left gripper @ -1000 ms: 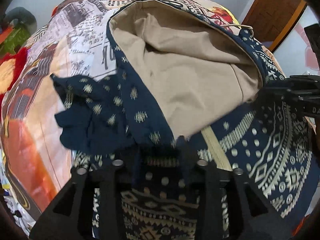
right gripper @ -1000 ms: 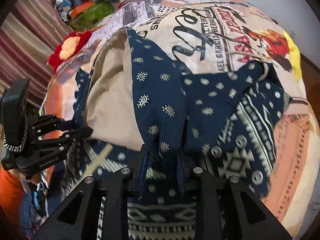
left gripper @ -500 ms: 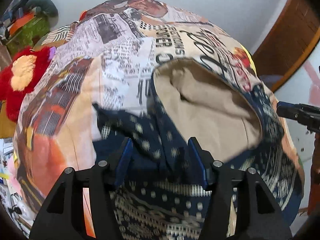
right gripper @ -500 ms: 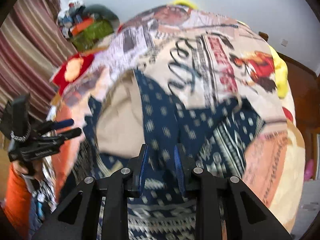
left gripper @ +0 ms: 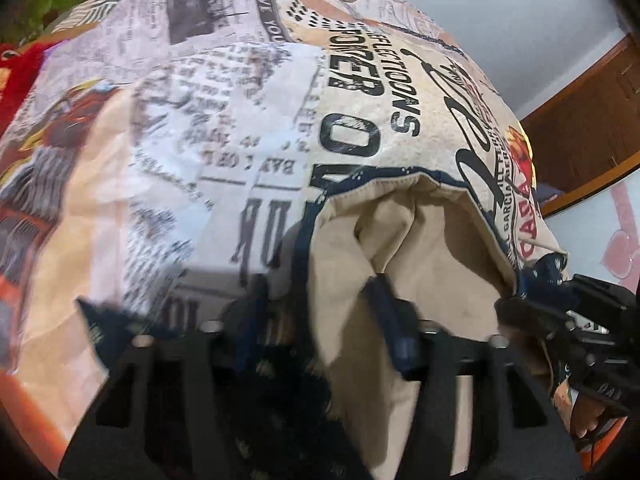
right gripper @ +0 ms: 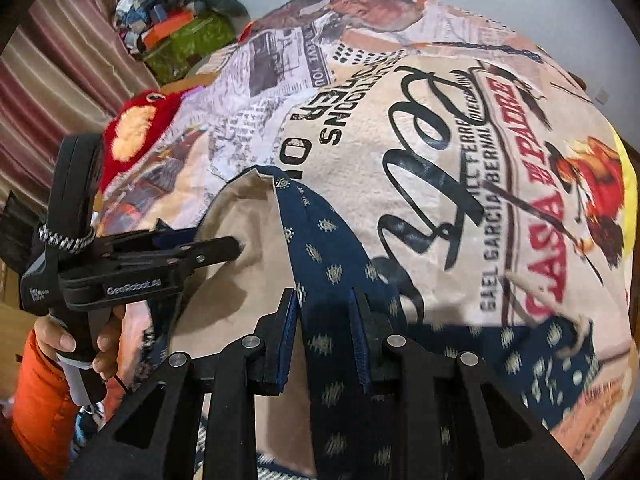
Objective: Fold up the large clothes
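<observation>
A large navy patterned garment [right gripper: 332,276] with a beige lining [left gripper: 424,264] lies on the printed bedspread [right gripper: 440,128]. My left gripper [left gripper: 316,320] is open, with the navy and beige cloth lying loose between its fingers; the view is blurred. It also shows in the right wrist view [right gripper: 224,250], its tips over the beige lining. My right gripper [right gripper: 324,328] is open, its blue pads on either side of a navy strip of the garment. It also shows at the right edge of the left wrist view [left gripper: 516,312].
A red plush toy [right gripper: 136,132] and a pile of green and grey items [right gripper: 180,32] lie at the bed's far left, by a striped curtain [right gripper: 60,72]. A wooden door [left gripper: 592,128] stands at the right. The garment's drawstring [right gripper: 576,328] lies at the right.
Both grippers have opened and let go of the garment, then dropped lower and closer to the cloth. The beige lining now lies folded over further up the bed.
</observation>
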Demonstrator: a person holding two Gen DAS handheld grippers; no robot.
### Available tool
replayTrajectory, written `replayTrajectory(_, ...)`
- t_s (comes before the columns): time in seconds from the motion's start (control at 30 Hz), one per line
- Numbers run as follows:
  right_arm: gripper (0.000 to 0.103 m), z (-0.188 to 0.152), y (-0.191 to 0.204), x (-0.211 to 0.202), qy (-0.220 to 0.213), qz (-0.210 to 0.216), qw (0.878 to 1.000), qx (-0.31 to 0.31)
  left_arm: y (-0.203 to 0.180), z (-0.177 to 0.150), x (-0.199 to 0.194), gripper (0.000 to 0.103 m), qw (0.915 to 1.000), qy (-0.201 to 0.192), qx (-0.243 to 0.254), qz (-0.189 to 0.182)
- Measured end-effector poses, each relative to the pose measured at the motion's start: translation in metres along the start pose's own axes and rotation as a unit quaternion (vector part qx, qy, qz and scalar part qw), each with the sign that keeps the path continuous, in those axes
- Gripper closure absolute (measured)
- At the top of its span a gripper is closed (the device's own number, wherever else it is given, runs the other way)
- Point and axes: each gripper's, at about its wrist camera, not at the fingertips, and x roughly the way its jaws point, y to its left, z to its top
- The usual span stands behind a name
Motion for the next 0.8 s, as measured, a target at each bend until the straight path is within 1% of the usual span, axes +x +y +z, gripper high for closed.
replayTrajectory(0.03, 0.081, 0.002, -0.001, 0.006, 0.005, -0.003, 1.000, -0.004, -0.003, 0.001, 0.003, 0.088, 1.0000, 0.002, 0.004, -0.001)
replayTrajectory(0.07, 0.081, 0.002, -0.002, 0.010, 0.009, -0.005, 1.000, -0.006, -0.005, 0.001, 0.004, 0.096, 1.0000, 0.001, 0.009, 0.000)
replayTrajectory(0.13, 0.081, 0.002, -0.007, 0.018, 0.018, -0.004, 1.000, -0.007, -0.016, -0.001, -0.004, 0.097, 0.9991, -0.019, 0.038, 0.000)
replayTrajectory(0.2, 0.081, 0.001, -0.010, 0.022, 0.022, 0.000, 1.000, -0.003, -0.027, -0.006, -0.014, 0.098, 0.9976, -0.031, 0.063, -0.002)
replayTrajectory(0.3, 0.081, -0.005, -0.015, 0.020, 0.019, 0.008, 1.000, 0.005, -0.049, -0.018, -0.044, 0.098, 0.9930, -0.055, 0.103, -0.021)
replayTrajectory(0.43, 0.081, -0.019, -0.014, 0.004, 0.020, 0.010, 1.000, 0.010, -0.079, -0.051, -0.088, 0.098, 0.9842, -0.074, 0.158, -0.031)
replayTrajectory(0.47, 0.081, -0.023, -0.013, -0.001, 0.020, 0.011, 1.000, 0.010, -0.082, -0.055, -0.093, 0.098, 0.9831, -0.074, 0.164, -0.033)
replayTrajectory(0.53, 0.081, -0.037, -0.010, -0.016, 0.019, 0.014, 1.000, 0.008, -0.093, -0.079, -0.107, 0.098, 0.9793, -0.072, 0.186, -0.034)
replayTrajectory(0.6, 0.081, -0.051, -0.007, -0.030, 0.017, 0.016, 1.000, 0.004, -0.098, -0.098, -0.114, 0.098, 0.9772, -0.067, 0.199, -0.033)
replayTrajectory(0.67, 0.081, -0.070, -0.002, -0.045, 0.015, 0.013, 1.000, -0.004, -0.102, -0.124, -0.117, 0.098, 0.9750, -0.058, 0.212, -0.029)
replayTrajectory(0.8, 0.081, -0.110, 0.007, -0.075, 0.011, 0.013, 1.000, -0.011, -0.097, -0.170, -0.113, 0.098, 0.9753, -0.032, 0.218, -0.021)
